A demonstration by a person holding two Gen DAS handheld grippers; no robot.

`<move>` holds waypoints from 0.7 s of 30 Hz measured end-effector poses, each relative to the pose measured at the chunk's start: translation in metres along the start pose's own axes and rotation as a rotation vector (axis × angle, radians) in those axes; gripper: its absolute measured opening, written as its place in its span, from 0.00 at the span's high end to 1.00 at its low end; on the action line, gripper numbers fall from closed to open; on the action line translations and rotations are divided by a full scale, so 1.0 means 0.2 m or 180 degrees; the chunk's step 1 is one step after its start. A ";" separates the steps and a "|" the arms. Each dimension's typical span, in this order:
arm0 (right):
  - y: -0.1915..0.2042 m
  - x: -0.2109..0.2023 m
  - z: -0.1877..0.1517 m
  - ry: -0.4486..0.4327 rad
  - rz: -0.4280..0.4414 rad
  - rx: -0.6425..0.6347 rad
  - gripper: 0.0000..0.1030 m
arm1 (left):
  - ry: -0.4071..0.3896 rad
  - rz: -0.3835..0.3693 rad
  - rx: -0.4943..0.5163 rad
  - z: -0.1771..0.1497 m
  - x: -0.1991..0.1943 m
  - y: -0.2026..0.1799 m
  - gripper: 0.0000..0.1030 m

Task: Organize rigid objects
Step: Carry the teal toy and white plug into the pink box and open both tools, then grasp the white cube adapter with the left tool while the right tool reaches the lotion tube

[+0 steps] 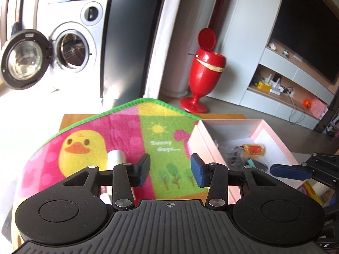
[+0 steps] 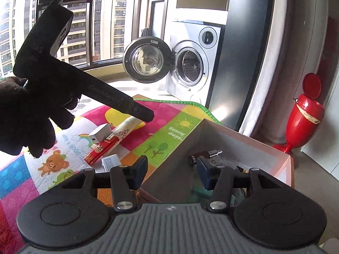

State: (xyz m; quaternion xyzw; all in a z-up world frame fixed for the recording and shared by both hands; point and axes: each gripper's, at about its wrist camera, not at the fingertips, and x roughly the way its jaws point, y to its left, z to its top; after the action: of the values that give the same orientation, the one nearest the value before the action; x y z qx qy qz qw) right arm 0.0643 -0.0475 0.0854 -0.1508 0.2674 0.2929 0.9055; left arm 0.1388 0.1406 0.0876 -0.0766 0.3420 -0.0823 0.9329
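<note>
Lighter (image 2: 100,149), charger (image 2: 100,135) and tube (image 2: 125,130) are left ahead-left of the right hand-held gripper (image 2: 172,171); both grippers are held wide, empty. Next, one is to be grasped for the pink box (image 2: 284,165).

mat (image 1: 165,148): "Sunny days..." | hand-held gripper (image 2: 106,97) handle: "GenRobot" (partly legible)
</note>
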 end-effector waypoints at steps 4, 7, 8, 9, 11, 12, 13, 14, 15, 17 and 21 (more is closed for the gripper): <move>0.15 0.08 0.04 0.0245 0.0380 0.0028 0.54 | 0.0057 0.0160 -0.0244 -0.11 -0.07 0.21 0.55; 0.27 0.07 0.02 0.0348 0.0502 -0.0115 0.55 | 0.0074 0.0123 -0.0433 -0.19 -0.05 0.27 0.55; 0.30 0.05 0.02 0.0359 0.0536 -0.0184 0.55 | 0.0066 0.0110 -0.0479 -0.21 -0.04 0.27 0.55; 0.33 0.02 0.02 0.0380 0.0616 -0.0238 0.55 | 0.0068 0.0106 -0.0510 -0.24 -0.03 0.27 0.55; 0.36 -0.01 0.00 0.0473 0.0834 -0.0266 0.56 | 0.0057 0.0171 -0.0484 -0.27 -0.02 0.25 0.55; 0.39 -0.02 -0.01 0.0539 0.0929 -0.0289 0.56 | 0.0017 0.0239 -0.0404 -0.28 -0.02 0.22 0.55; 0.40 -0.04 -0.04 0.0544 0.0924 -0.0322 0.56 | -0.0003 0.0290 -0.0334 -0.29 -0.02 0.20 0.55; 0.42 -0.05 -0.06 0.0516 0.0864 -0.0374 0.56 | -0.0025 0.0357 -0.0231 -0.30 -0.01 0.16 0.55; 0.43 -0.05 -0.08 0.0466 0.0745 -0.0445 0.54 | -0.0052 0.0409 -0.0146 -0.32 -0.01 0.13 0.55; 0.43 -0.03 -0.12 0.0398 0.0487 -0.0510 0.50 | -0.0087 0.0512 0.0003 -0.34 0.00 0.08 0.55; 0.38 0.07 -0.20 0.0469 0.0489 -0.0420 0.37 | -0.0142 0.0539 0.0160 -0.39 -0.02 0.00 0.55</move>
State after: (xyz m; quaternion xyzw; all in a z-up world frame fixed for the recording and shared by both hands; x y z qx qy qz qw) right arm 0.0119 0.0005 0.0372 -0.2102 0.3241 0.3666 0.8464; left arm 0.0859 0.1336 0.0311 -0.0258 0.3242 -0.0099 0.9456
